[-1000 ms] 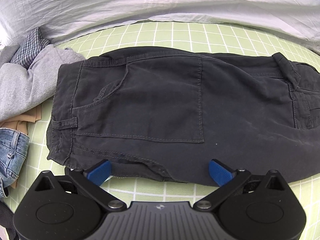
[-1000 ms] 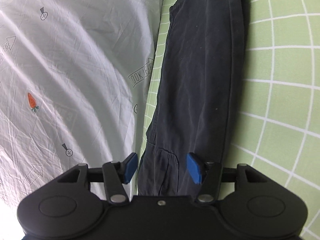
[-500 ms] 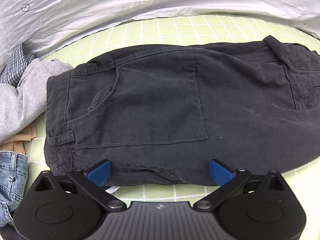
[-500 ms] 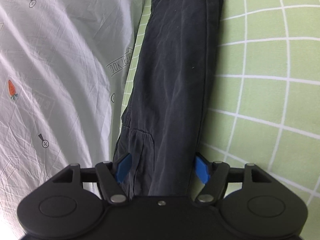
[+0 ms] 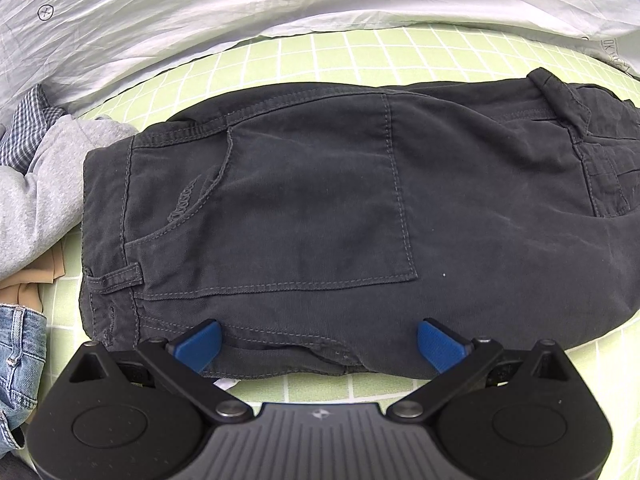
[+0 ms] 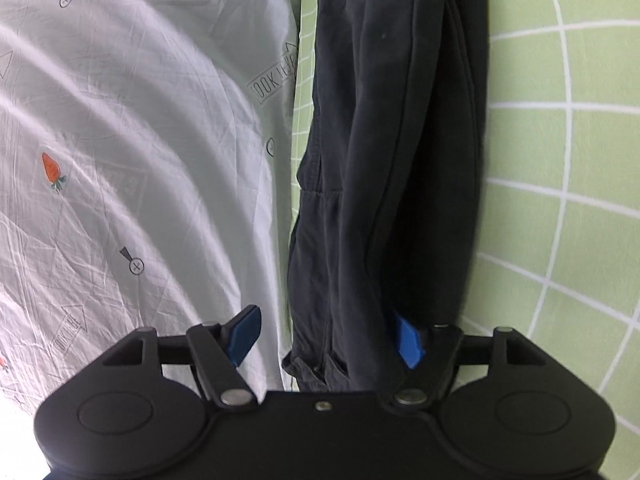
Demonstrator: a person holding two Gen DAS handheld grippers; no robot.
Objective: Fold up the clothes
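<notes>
Two grippers at dark trousers: left gripper spread wide at near waist edge; right gripper opening, leg end between jaws, long axis running far.

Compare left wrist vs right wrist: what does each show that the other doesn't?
Left wrist only: the waistband end of the dark trousers with pocket and belt loop, a grey garment, jeans, and the left gripper open.

Right wrist only: carrot prints on the sheet, the right gripper opening around the trouser legs.

Both: trousers, green checked mat, pale sheet.
</notes>
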